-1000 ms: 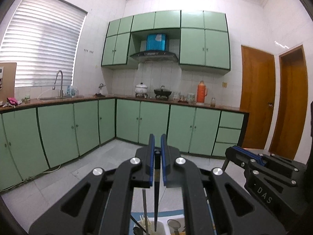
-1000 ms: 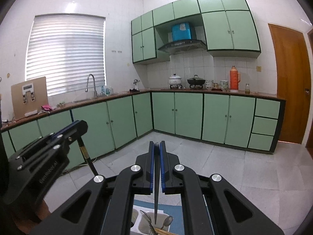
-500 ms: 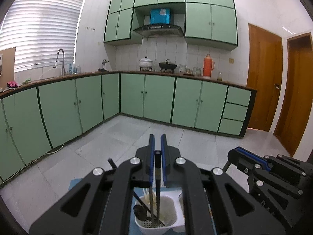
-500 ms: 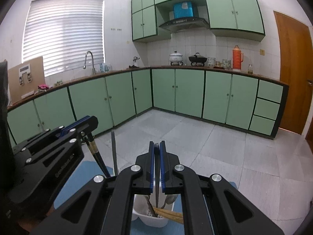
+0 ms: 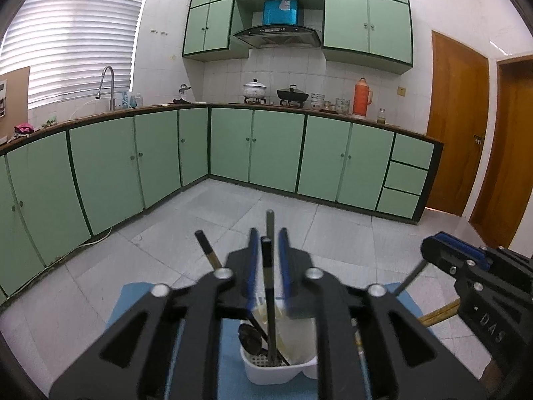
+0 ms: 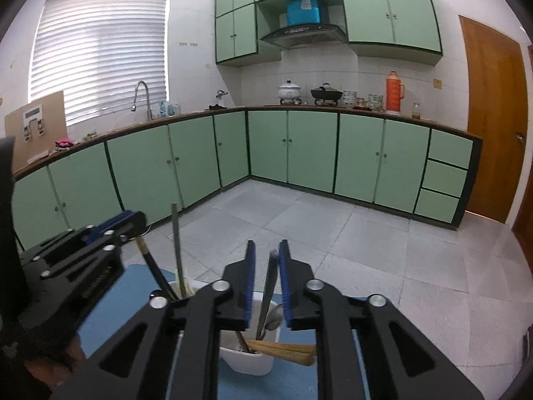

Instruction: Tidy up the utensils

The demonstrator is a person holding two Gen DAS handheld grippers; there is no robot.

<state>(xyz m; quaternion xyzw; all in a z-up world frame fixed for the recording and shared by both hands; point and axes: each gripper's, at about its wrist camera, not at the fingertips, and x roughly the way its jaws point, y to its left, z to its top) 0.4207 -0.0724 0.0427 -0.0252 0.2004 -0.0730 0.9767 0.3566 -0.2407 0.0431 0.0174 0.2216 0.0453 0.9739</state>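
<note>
A white utensil caddy [image 5: 276, 368] stands on a blue mat [image 5: 230, 380]. My left gripper [image 5: 268, 250] is open right above it; a dark chopstick [image 5: 268, 296] stands loose between the fingers with its lower end in the caddy, beside a black spoon [image 5: 250, 336]. My right gripper [image 6: 267, 256] is open over the caddy [image 6: 248, 355]; a grey utensil handle [image 6: 269, 286] stands between the fingers, leaning on the right one, its end in the caddy. Wooden chopsticks [image 6: 283, 350] stick out of the caddy to the right.
The right gripper shows at the right in the left wrist view [image 5: 479, 283]; the left gripper shows at the left in the right wrist view [image 6: 76, 266]. Tiled floor [image 5: 266, 213] lies beyond the mat, with green cabinets [image 5: 276, 153] behind.
Both grippers have tilted down over the caddy and opened. The chopstick and the grey utensil they held now stand loose in the caddy.
</note>
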